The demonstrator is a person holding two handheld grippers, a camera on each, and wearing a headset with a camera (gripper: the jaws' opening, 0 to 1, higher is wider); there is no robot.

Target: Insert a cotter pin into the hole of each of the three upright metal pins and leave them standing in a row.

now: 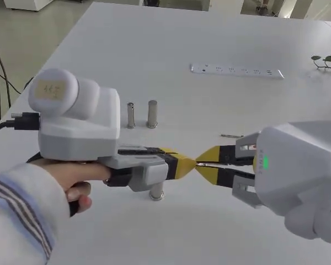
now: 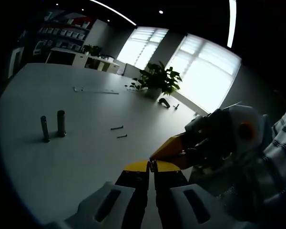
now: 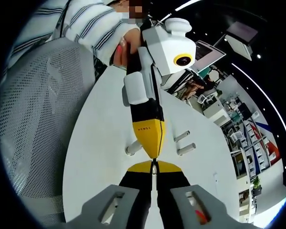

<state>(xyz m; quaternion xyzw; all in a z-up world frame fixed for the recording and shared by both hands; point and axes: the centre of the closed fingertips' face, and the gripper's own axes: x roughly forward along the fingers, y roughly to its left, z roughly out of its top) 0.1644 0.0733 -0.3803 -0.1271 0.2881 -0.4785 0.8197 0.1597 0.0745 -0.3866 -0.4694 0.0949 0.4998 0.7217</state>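
My right gripper (image 1: 203, 164) is shut on a thin cotter pin (image 1: 223, 163) that lies along its yellow jaws. My left gripper (image 1: 191, 164) points at it tip to tip, jaws shut, touching the pin's end (image 3: 154, 164); whether it pinches the pin is unclear. Two upright metal pins (image 1: 131, 115) (image 1: 152, 114) stand side by side further back. A third upright pin (image 1: 156, 193) stands under the left gripper, mostly hidden. In the left gripper view my own tips (image 2: 151, 167) meet the right gripper (image 2: 178, 148).
A loose cotter pin (image 1: 231, 135) lies on the white table (image 1: 154, 49) behind the right gripper; two such pins (image 2: 117, 128) (image 2: 122, 136) lie there in the left gripper view. A white power strip (image 1: 237, 70) lies at the back, a plant sprig (image 1: 328, 59) at far right.
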